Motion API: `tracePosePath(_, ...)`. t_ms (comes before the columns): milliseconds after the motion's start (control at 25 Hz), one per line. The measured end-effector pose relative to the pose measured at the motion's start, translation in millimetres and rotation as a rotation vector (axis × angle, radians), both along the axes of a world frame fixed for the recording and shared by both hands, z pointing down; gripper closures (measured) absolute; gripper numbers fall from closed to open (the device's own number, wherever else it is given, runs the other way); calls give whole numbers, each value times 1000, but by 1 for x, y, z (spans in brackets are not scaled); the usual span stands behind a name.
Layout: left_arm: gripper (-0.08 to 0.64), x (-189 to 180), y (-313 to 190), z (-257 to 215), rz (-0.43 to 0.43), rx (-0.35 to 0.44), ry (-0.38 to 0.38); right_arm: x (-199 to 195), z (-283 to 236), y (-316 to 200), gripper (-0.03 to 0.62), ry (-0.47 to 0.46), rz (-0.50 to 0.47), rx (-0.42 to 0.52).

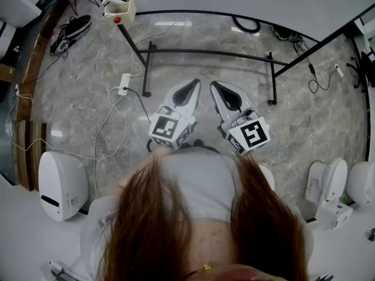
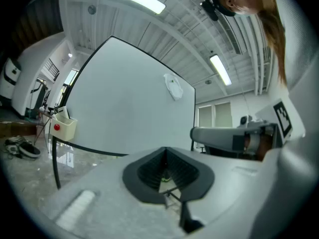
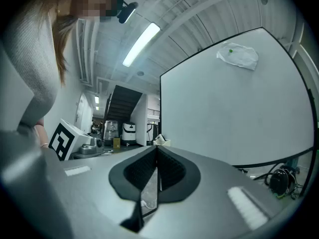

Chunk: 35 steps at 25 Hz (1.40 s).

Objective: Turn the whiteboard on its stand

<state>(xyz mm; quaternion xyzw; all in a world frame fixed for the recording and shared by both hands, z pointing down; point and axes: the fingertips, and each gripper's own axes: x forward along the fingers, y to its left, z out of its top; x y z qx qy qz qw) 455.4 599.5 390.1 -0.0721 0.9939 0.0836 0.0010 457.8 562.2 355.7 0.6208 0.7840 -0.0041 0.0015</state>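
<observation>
Near end first: you hold both grippers just in front of your torso, side by side and level. left gripper (image 1: 194,85): jaws together, nothing between them. right gripper (image 1: 215,87): same, pressed together on nothing. Reads to me as an approach pose, tips closed to push an edge rather than pinch it; that is a guess.

Floor (image 1: 193,69) separates the tips from the stand (image 1: 211,52), so no contact yet.

The whiteboard (image 2: 129,98) stands upright on that stand, face toward you, well apart from both sets of jaws. The left gripper view has it ahead of the tips. The right gripper view has its vertical edge above the tips, the face running right. A beige box (image 1: 120,7) hangs at the board's left corner; likely worth avoiding.
</observation>
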Motion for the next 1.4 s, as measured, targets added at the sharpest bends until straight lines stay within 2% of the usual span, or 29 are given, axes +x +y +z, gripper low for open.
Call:
tracePosePath(560,558,2,-5,-2,10,5,0,4,4,-3,588,-4,13,13)
tracePosePath(760,558,5,-7,1,15,9,11,12,5,0,588,7,-23,17)
tracePosePath(920,558,6,3,4,15,10,15,15,7,10,588,-27,-35,38)
tracePosePath(1080,558,5,15,14,21,22,28,12,11,17,588,16,-9,3)
tracePosePath(1240,558,-10,21,32,45,48,48,-4,27,15,588,46,43,-5)
tracePosePath(1400,558,-41,27,42,54,47,65,-32,43,20,588,84,50,22)
